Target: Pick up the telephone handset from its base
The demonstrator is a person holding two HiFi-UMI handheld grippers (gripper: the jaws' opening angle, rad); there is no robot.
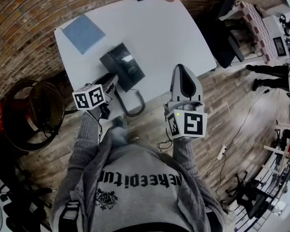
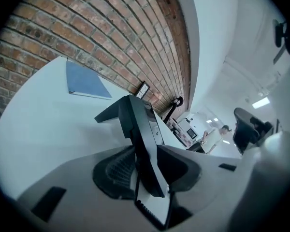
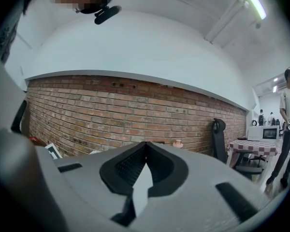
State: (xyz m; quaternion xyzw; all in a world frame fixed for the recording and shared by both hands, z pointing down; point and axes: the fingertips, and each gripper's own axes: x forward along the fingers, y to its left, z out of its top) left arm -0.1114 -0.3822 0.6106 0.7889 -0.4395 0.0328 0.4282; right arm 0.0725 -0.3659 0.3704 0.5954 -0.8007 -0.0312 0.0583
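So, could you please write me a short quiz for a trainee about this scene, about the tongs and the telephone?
1. True or false: the right tongs are shut, with nothing between them.
2. What stands between the open left tongs? A) a mug B) the black telephone C) a stapler
3. Fill in: the telephone rests on a white ____.
Key: 1 true; 2 B; 3 table.
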